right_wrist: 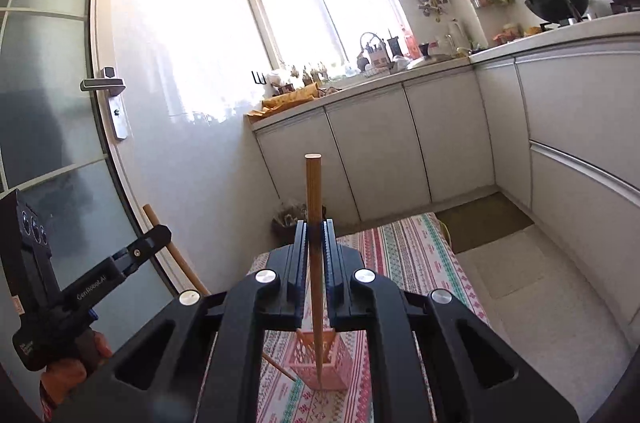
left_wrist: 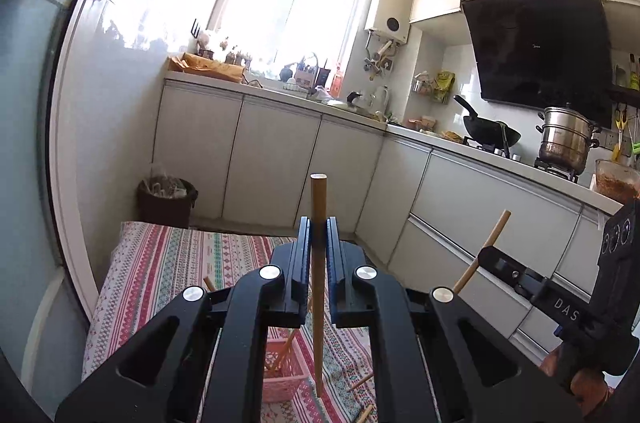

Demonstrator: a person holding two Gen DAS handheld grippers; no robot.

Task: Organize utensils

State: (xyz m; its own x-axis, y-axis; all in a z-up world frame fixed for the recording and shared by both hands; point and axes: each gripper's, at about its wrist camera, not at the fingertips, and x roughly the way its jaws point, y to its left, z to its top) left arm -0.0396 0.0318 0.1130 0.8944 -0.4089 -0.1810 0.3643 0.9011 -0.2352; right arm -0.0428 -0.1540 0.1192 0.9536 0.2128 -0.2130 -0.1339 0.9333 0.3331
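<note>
My left gripper [left_wrist: 319, 231] is shut on a wooden chopstick [left_wrist: 319, 287] that stands upright, its thin tip hanging above the patterned tablecloth [left_wrist: 168, 263]. My right gripper [right_wrist: 315, 233] is shut on a second wooden chopstick [right_wrist: 314, 263], also upright, its tip hanging over a pink slotted basket [right_wrist: 326, 363]. The same pink basket [left_wrist: 286, 371] shows in the left wrist view below the left gripper, with a chopstick leaning in it. The right gripper [left_wrist: 490, 253] appears at the right of the left wrist view, the left gripper [right_wrist: 158, 233] at the left of the right wrist view.
More loose chopsticks [left_wrist: 360, 381] lie on the cloth near the basket. White kitchen cabinets [left_wrist: 280, 151] run behind and to the right of the table. A dark bin [left_wrist: 166, 201] stands on the floor. A glass door with a handle [right_wrist: 104, 85] is at left.
</note>
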